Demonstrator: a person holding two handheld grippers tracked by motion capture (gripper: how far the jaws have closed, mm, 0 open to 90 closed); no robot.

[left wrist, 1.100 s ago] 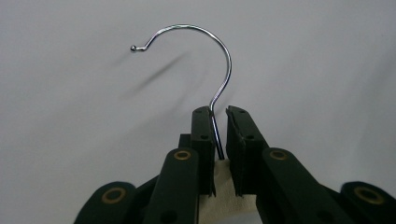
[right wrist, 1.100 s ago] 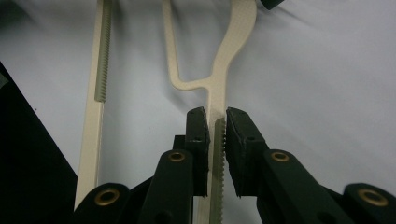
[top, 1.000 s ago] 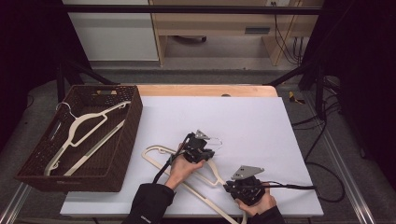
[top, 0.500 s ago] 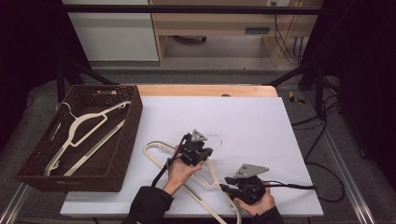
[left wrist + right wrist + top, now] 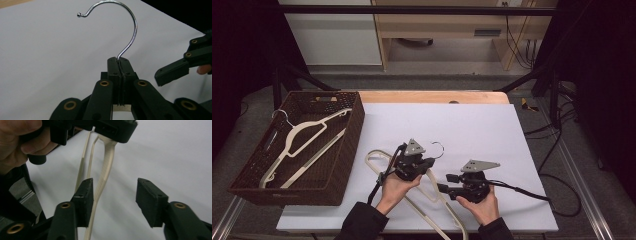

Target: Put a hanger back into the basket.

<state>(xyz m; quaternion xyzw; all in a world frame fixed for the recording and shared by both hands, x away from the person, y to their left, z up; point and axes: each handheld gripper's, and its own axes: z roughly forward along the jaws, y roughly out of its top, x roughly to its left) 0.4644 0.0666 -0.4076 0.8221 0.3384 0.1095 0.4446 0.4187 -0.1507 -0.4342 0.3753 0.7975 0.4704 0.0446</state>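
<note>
While clamped, hanger (image 5: pixel 126 37) within left gripper (image 5: pixel 120 65)

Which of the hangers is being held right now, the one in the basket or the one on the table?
The hanger on the table: the left gripper is shut on its metal hook. The other hanger lies untouched in the basket.

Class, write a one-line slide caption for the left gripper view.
Left gripper shut on the cream hanger's metal hook above the white table; right gripper nearby.

Cream hanger (image 5: pixel 432 192) with silver hook (image 5: pixel 125 30), black claws, dark brown wicker basket (image 5: pixel 343 165), white table (image 5: pixel 482 130).
</note>
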